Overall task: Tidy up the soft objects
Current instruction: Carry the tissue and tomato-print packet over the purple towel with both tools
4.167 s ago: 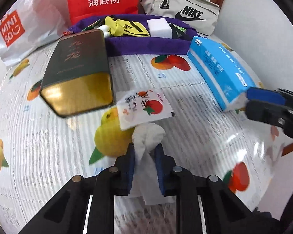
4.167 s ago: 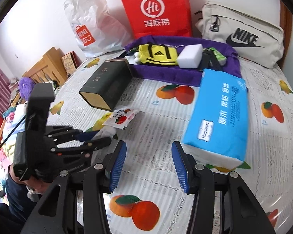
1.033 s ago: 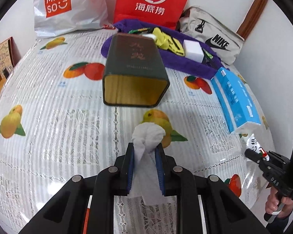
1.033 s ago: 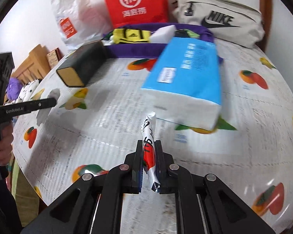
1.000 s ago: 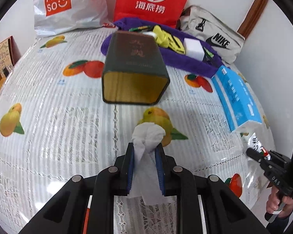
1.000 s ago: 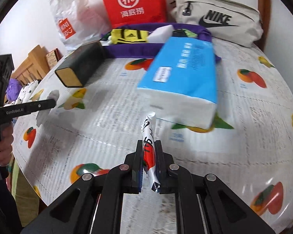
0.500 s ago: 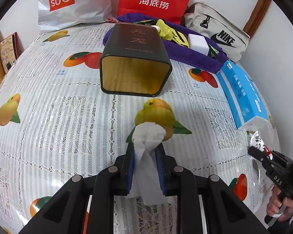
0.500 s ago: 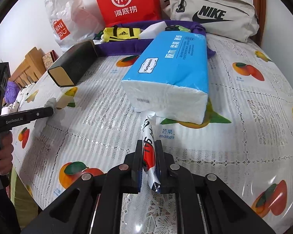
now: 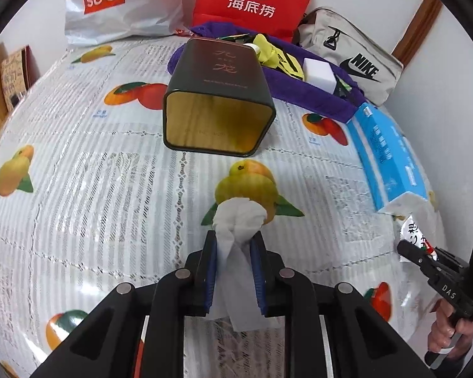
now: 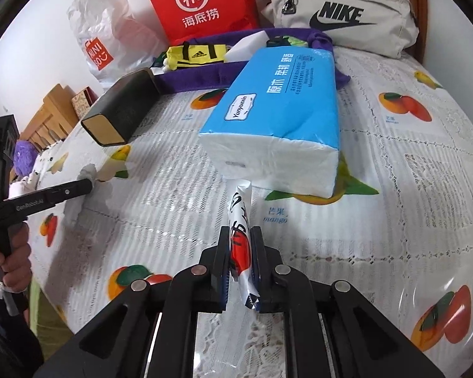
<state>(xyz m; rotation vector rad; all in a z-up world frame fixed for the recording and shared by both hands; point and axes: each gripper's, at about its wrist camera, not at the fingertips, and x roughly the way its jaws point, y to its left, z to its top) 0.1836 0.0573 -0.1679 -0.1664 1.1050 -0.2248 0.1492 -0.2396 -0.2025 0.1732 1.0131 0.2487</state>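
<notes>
My left gripper (image 9: 235,239) is shut on a crumpled white tissue (image 9: 238,217) and holds it above the fruit-print tablecloth, in front of the open gold mouth of a dark tin box (image 9: 217,104) lying on its side. My right gripper (image 10: 240,236) is shut on a white and red snack packet (image 10: 240,214), held upright just in front of the blue tissue pack (image 10: 280,110). The right gripper with its packet (image 9: 414,233) also shows at the right edge of the left wrist view. The left gripper (image 10: 85,182) shows at the left of the right wrist view.
A purple tray (image 9: 299,91) at the back holds a yellow pouch (image 9: 274,56) and a white sponge (image 9: 320,74). Behind it stand a red paper bag (image 9: 255,0), a white Miniso bag (image 9: 110,3) and a grey Nike bag (image 9: 353,63). The table edge is near on the right.
Over four seconds my right gripper has picked the snack packet off the table. In the last second both grippers moved closer, the left to the tin box, the right to the tissue pack.
</notes>
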